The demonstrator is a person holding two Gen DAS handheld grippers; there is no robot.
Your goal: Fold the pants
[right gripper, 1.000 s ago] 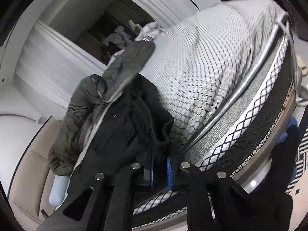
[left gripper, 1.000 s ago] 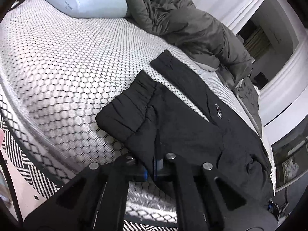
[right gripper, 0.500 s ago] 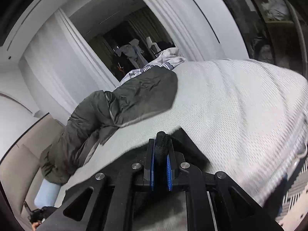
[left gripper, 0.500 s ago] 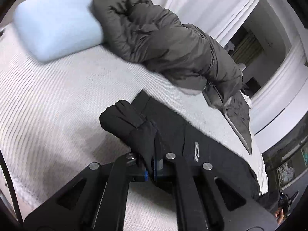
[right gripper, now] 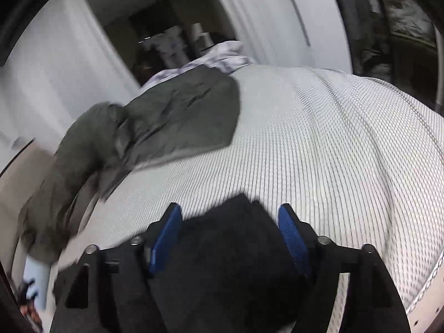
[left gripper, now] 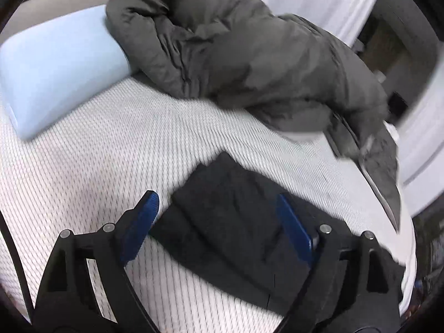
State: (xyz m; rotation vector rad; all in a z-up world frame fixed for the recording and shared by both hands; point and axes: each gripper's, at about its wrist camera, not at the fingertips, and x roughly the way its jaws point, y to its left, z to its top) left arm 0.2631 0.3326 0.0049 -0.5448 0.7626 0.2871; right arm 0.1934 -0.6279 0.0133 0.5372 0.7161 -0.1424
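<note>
The black pants lie folded over on the white patterned bed. My left gripper is open, its blue-padded fingers spread to either side of the pants' end, just above it. In the right wrist view the black pants fill the space between the fingers of my right gripper, which is open with blue pads apart. Neither gripper holds the cloth.
A rumpled dark grey duvet lies across the far side of the bed and shows in the right wrist view. A light blue pillow sits at the far left. The bed's edge runs at the lower right.
Both grippers were shut on the pants and carried them over onto the bed. Both have now opened and let the cloth go.
</note>
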